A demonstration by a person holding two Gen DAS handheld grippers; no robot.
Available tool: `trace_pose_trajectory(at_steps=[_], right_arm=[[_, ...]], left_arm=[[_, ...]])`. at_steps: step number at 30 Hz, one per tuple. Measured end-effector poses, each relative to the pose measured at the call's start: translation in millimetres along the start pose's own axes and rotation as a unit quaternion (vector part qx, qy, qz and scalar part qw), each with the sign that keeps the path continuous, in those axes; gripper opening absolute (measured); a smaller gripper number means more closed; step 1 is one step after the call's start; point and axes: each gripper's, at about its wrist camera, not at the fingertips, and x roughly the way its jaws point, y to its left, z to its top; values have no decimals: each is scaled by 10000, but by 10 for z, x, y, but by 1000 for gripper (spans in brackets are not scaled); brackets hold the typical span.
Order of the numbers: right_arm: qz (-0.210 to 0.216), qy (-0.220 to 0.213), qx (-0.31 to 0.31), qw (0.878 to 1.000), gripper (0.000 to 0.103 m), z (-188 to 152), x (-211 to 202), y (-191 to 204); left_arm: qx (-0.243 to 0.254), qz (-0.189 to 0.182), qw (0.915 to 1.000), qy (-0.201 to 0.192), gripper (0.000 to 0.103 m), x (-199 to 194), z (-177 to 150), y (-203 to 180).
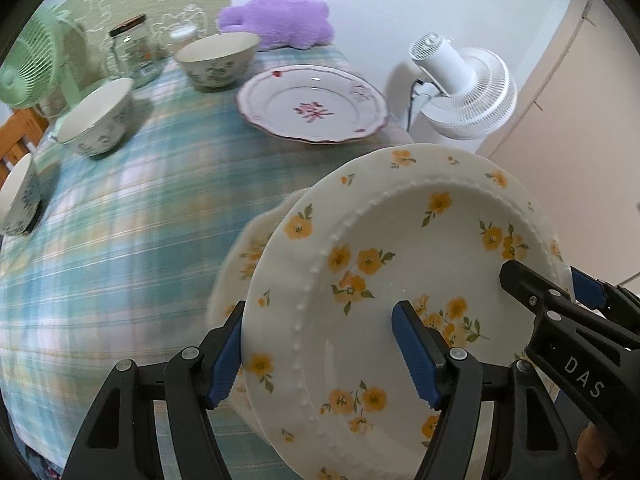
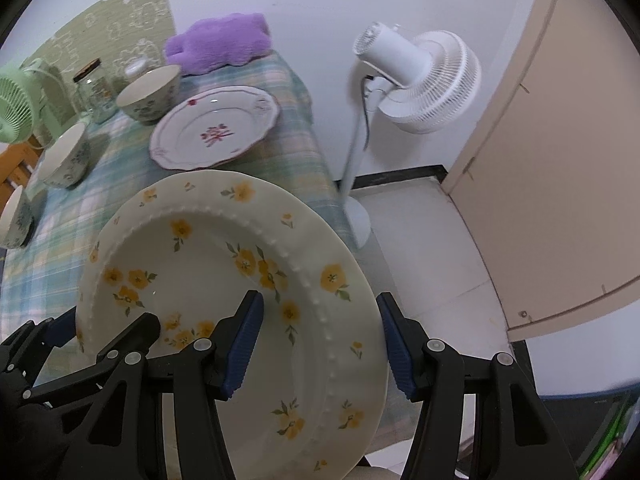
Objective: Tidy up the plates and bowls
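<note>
A cream plate with yellow flowers (image 1: 400, 280) is held tilted above the table's near right corner; it also shows in the right wrist view (image 2: 224, 264). My left gripper (image 1: 320, 352) straddles its left rim, one finger on each side. My right gripper (image 2: 320, 344) straddles its right rim and shows at the right of the left wrist view (image 1: 560, 300). A second yellow-flower plate (image 1: 240, 264) lies under it on the table. A pink-rimmed plate (image 1: 312, 102) lies at the far right. Three floral bowls (image 1: 218, 60) (image 1: 96, 116) (image 1: 18, 196) stand along the left and back.
The table has a blue-green checked cloth (image 1: 132, 240). A glass jar (image 1: 130, 52), a green desk fan (image 1: 28, 68) and a purple plush cushion (image 1: 280, 20) stand at the back. A white standing fan (image 2: 416, 76) and a beige door (image 2: 560, 160) are right of the table.
</note>
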Motion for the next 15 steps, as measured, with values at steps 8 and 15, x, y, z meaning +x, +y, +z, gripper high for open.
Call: trace_pose_trajectory(at_steps=[8,15], right_arm=[[-47,105,116,9999,60,-45,84,-231],[126,270,-71,9995,55,-15,245,-202]], left_arm=[[-40,-50,9998,187,72,171,3,-166],[-287,208,9986,395,72,339,1,-98]])
